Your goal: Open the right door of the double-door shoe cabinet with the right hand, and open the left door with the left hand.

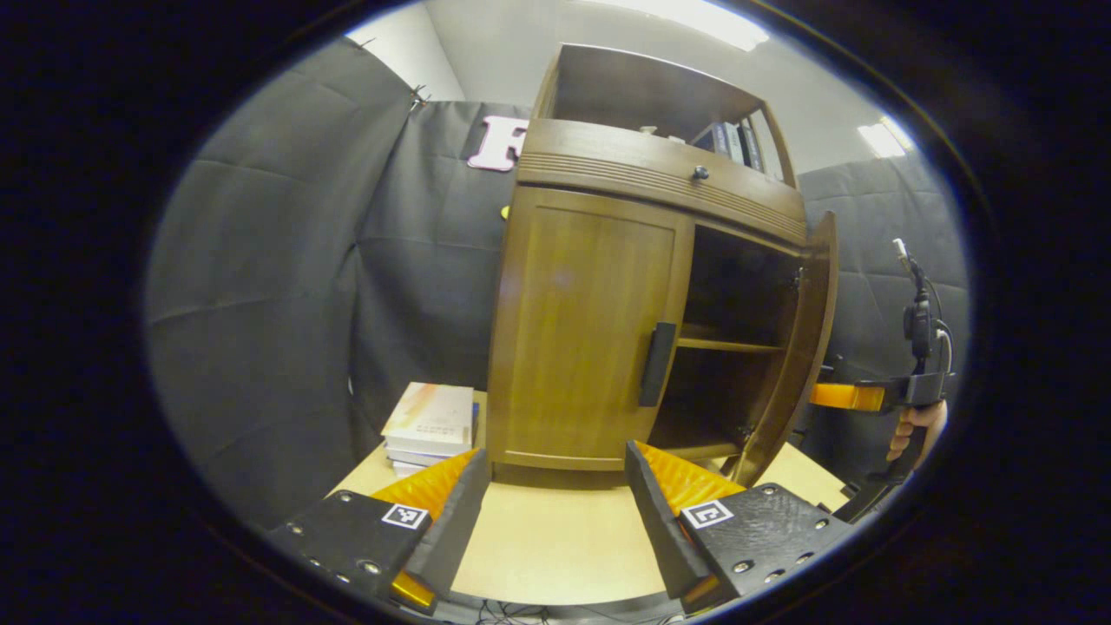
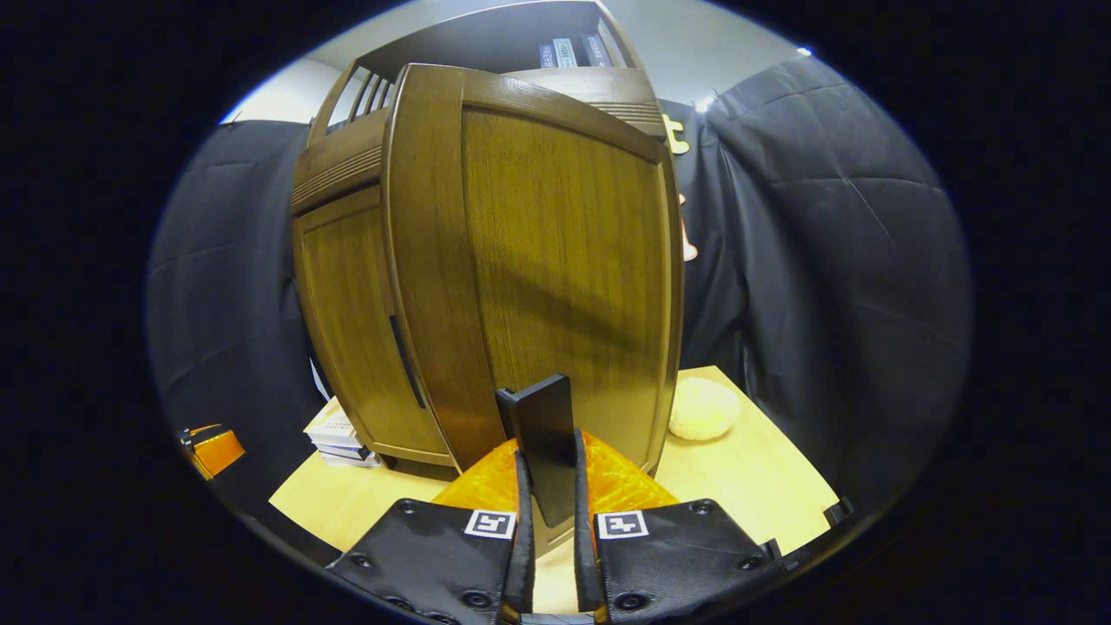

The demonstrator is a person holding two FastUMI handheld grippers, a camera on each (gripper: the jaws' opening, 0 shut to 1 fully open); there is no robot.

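Doors are the story here: the right door (image 1: 803, 347) is standing swung well out from the shoe cabinet (image 1: 608, 165), baring a dark interior and a shelf (image 1: 725, 345), while the left door (image 1: 577, 334) is sitting flush and closed. In the right gripper view, the right gripper (image 2: 548, 486) is clenching that door's handle (image 2: 542, 438), both fingers pressing its dark slab. So the first step is looking all but finished, and the second one is coming up. The left gripper (image 1: 555, 495) is hovering with its jaws spread wide and nothing between them, low over the table (image 1: 547, 547). The left handle (image 1: 657, 365) is lying ahead and above, well apart, just inside the door's right edge. My read: the left gripper is needing to rise, advance, and pinch that vertical bar.
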